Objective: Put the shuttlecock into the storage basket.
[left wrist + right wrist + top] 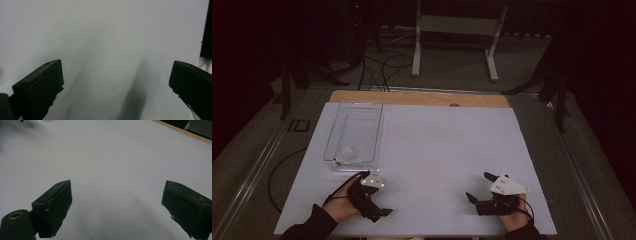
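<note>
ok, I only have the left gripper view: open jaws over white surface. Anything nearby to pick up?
Observer: Yes. In the high view a shuttlecock lies in a clear tray, at its near end.
Operator: Where's my hand-held gripper relative to it?
Observer: The left hand-held gripper sits on the near side of the tray, apart from it.
Operator: And the other one?
Observer: The right hand-held gripper is open with nothing in it, low over the white table near the front right corner.

White table [437, 150] — clear tray [354, 131], shuttlecock [344, 156] inside
</note>
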Available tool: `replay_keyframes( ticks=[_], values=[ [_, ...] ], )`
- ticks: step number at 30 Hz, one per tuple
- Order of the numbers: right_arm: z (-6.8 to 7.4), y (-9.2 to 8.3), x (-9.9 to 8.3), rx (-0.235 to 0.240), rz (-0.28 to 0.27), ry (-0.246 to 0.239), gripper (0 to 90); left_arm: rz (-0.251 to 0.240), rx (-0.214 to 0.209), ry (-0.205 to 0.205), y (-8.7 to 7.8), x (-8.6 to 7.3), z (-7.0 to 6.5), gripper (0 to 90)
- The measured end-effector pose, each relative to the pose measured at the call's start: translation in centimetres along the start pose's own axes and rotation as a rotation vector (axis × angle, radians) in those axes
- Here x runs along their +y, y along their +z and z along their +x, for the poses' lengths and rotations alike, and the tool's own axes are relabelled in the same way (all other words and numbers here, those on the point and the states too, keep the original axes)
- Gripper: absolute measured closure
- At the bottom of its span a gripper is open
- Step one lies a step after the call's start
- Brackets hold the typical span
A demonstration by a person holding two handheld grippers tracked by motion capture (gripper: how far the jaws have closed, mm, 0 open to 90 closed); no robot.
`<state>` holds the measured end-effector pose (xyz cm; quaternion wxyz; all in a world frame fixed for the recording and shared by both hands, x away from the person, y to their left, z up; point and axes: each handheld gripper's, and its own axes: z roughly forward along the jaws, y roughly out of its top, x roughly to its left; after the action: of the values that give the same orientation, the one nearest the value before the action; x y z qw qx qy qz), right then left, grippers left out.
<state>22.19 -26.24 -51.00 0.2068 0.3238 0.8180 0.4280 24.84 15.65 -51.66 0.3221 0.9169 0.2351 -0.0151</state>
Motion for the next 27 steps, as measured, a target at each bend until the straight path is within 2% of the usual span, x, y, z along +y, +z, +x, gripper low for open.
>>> replay_keyframes(
  ticks=[2, 3, 6, 7, 12, 13, 14, 15, 17, 22, 27],
  values=[
    [0.0, 0.0, 0.0, -0.002, 0.000, -0.002, 9.1, -0.014, -0.005, -0.005, -0.2, -0.5, 0.1, 0.2],
    [-0.1, 0.0, 0.0, -0.001, -0.001, -0.001, 9.2, -0.031, 0.010, -0.019, -0.4, -1.0, 0.2, 0.1],
    [-0.1, 0.0, 0.0, -0.001, 0.000, -0.003, 9.2, -0.039, 0.023, -0.028, -0.6, -1.4, 0.4, 0.1],
    [0.0, 0.0, 0.0, -0.001, 0.000, -0.004, 9.2, -0.060, 0.035, -0.046, -0.7, -1.8, 0.5, 0.1],
    [-0.1, 0.0, -0.1, -0.001, -0.002, -0.004, 9.2, -0.095, 0.053, -0.067, -1.0, -2.4, 0.6, 0.2],
    [-0.1, 0.0, -0.1, -0.002, -0.001, -0.004, 9.2, -0.121, 0.068, -0.068, -1.2, -2.7, 0.7, 0.2],
    [-0.1, 0.0, -0.1, -0.002, -0.001, -0.004, 9.2, -0.121, 0.068, -0.068, -1.2, -2.7, 0.7, 0.2],
    [0.0, 0.0, 0.0, 0.001, 0.000, 0.001, 9.1, -0.145, 0.099, -0.068, -1.3, -3.0, 0.8, 0.2],
    [0.0, 0.0, -0.1, 0.001, 0.003, -0.004, 9.2, -0.163, 0.109, -0.074, -1.4, -3.2, 0.8, 0.2],
    [0.0, 0.0, -0.1, 0.003, 0.006, -0.002, 9.2, -0.165, 0.133, -0.079, -1.1, -3.3, 0.6, 0.1],
    [0.1, 0.0, -0.1, 0.006, 0.006, -0.008, 9.2, -0.200, 0.157, -0.119, -0.3, -3.3, 0.3, 0.2]
  ],
)
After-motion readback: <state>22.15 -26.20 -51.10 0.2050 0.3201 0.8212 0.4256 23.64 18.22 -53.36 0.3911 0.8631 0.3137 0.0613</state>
